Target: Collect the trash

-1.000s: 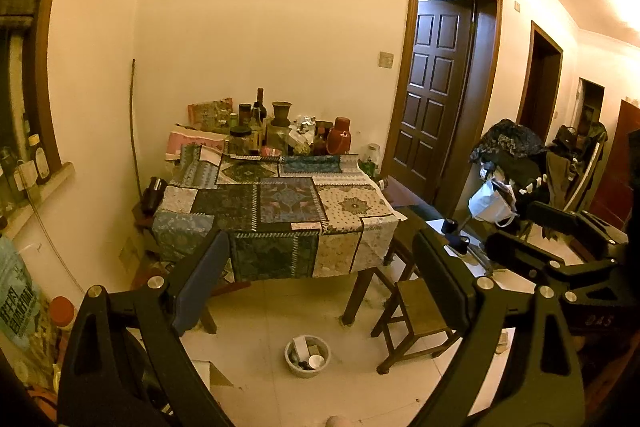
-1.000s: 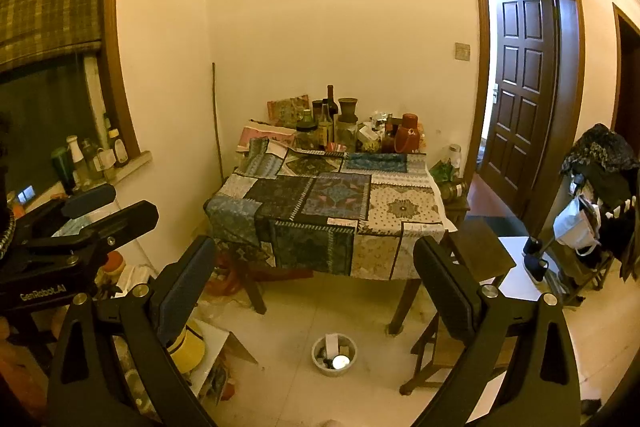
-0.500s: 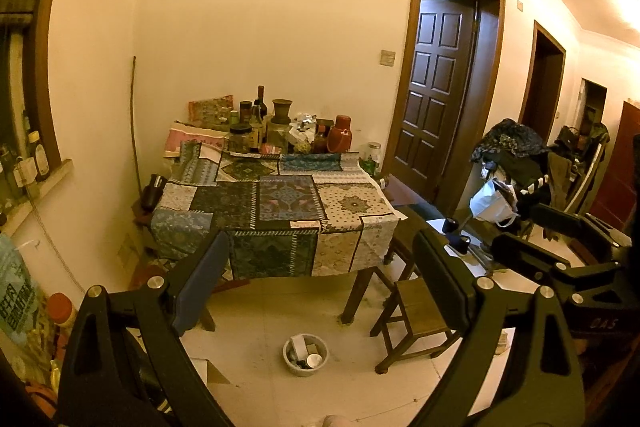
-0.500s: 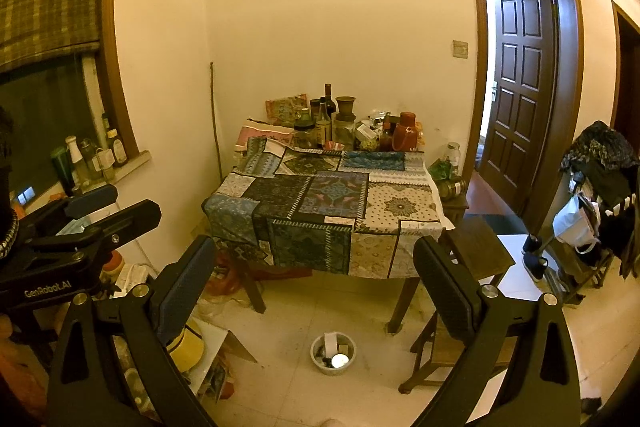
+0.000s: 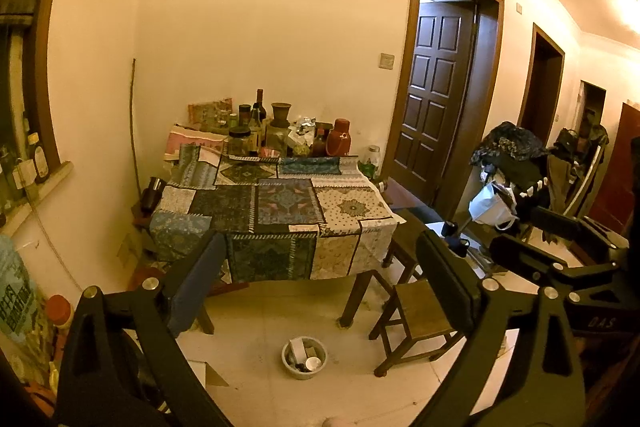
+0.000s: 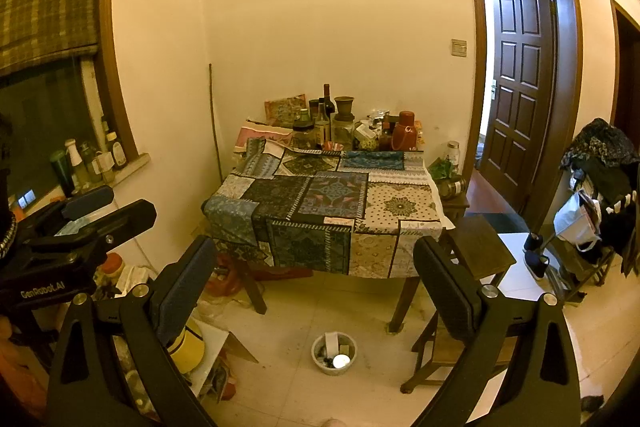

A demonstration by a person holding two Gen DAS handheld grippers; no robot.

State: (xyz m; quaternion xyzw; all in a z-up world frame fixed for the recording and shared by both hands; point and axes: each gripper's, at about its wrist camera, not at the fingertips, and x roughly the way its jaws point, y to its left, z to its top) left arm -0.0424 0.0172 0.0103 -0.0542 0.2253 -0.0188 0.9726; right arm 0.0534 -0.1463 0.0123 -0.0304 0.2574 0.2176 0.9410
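Note:
A small grey bin (image 5: 304,357) with trash inside, including a white cup, stands on the tiled floor in front of the table; it also shows in the right wrist view (image 6: 334,351). My left gripper (image 5: 320,267) is open and empty, held high and well back from the table. My right gripper (image 6: 316,267) is open and empty, at about the same distance. The table (image 5: 276,211) has a patchwork cloth, with bottles, jars and crumpled wrappers (image 5: 302,131) crowded at its far edge. Each gripper shows in the other's view, the right one (image 5: 560,259) and the left one (image 6: 72,223).
A wooden stool (image 5: 420,319) stands right of the table, with another behind it. A dark door (image 5: 436,95) stands open at the right. A clothes-laden rack (image 5: 516,171) is far right. Boxes, a yellow hat (image 6: 188,347) and clutter lie at the left under a windowsill with bottles.
Both views have drifted slightly; the table and bin sit a little lower and nearer in frame. Both grippers stay open and empty.

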